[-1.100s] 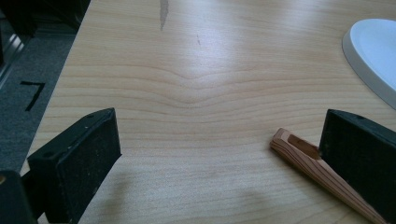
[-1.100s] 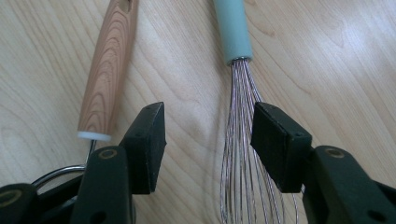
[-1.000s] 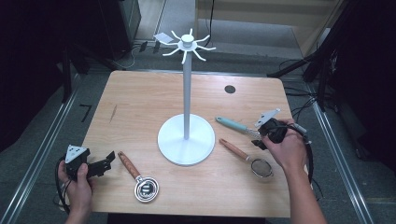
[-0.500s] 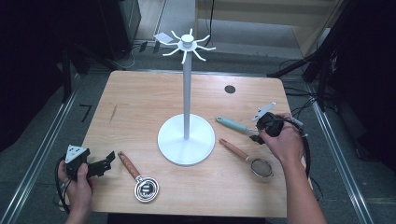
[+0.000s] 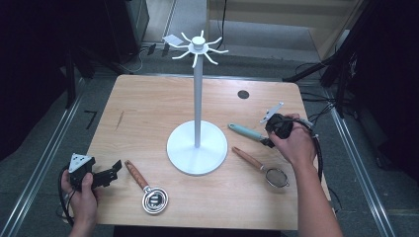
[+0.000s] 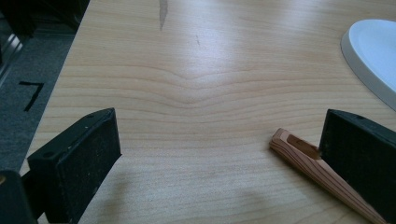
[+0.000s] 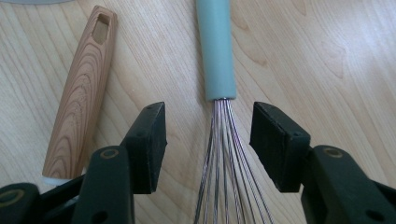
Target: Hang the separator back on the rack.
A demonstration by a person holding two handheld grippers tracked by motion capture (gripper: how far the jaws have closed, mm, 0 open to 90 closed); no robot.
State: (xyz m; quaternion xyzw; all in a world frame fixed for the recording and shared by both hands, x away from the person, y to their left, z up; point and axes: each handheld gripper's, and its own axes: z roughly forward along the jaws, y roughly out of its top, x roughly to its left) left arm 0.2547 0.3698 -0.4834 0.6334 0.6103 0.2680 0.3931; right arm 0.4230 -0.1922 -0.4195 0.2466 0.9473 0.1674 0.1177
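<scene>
Your right gripper (image 7: 208,140) is angling down over the table's (image 5: 148,108) right side, jaws apart, straddling the whisk's (image 7: 217,70) wires w/o pressing, just below its smooth teal handle. The right gripper view is showing thin steel wires & a grained wooden handle (image 7: 79,93) alongside. Your left gripper (image 6: 219,154) is sitting low at the near-left edge, jaws wide apart.

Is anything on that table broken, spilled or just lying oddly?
Nothing looks broken or spilled. The teal-handled wire whisk, two wooden-handled utensils lie flat on the wooden table while the white hook stand has bare hooks.
</scene>
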